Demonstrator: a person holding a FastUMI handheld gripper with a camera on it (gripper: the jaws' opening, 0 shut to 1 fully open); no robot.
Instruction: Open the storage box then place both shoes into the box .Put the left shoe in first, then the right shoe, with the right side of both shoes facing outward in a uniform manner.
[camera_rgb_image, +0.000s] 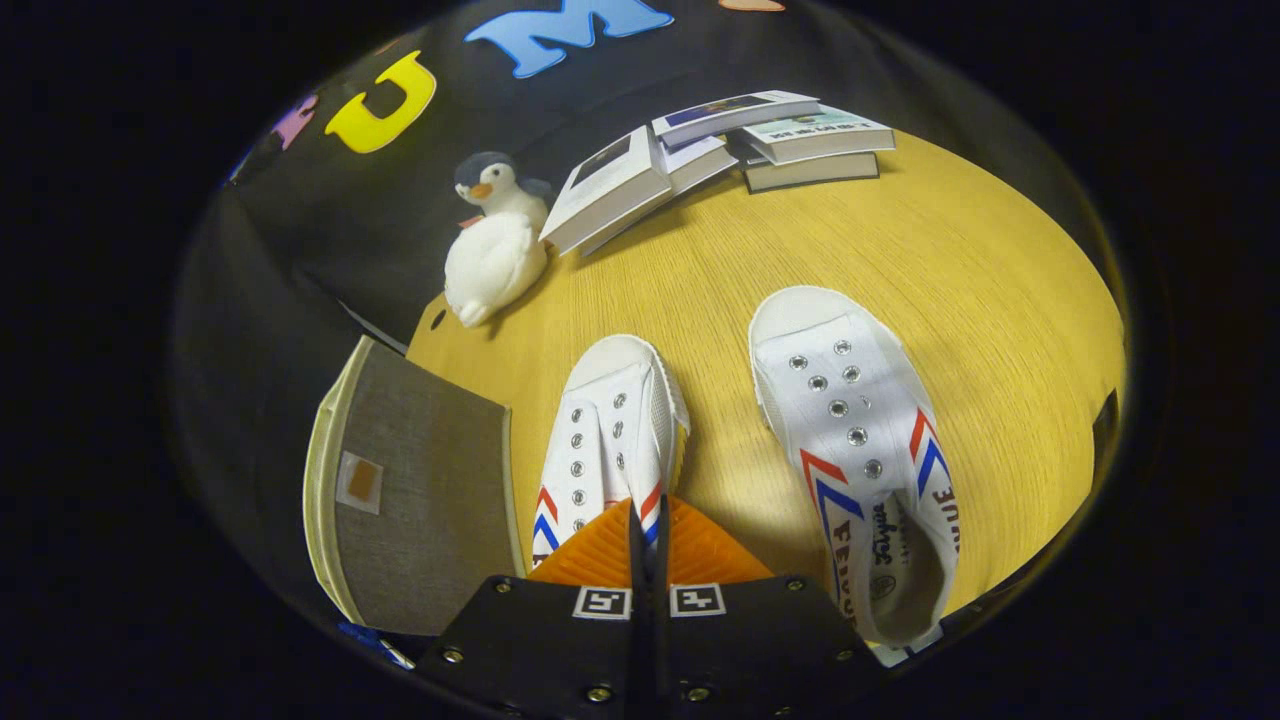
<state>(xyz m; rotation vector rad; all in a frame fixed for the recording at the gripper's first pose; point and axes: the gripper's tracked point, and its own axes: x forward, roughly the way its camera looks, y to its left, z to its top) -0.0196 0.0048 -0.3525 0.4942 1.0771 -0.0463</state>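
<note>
Two white canvas shoes with red and blue chevrons lie on the yellow wooden table (1000, 300), toes pointing away from me. My gripper (645, 508) is shut, and its fingers (592, 562) pinch the side wall of the left-hand shoe (605, 440) near its opening. That shoe looks tilted onto its side. To the right of the fingers, the other shoe (860, 440) rests flat, its opening toward me. The grey fabric storage box (420, 490), cream-edged with a small orange tab, stands just left of the held shoe at the table's left edge.
A plush penguin (495, 245) sits at the table's far left corner, beyond the box. Several books (720, 145) lie spread and stacked along the far edge. Bare tabletop stretches to the right of the shoes.
</note>
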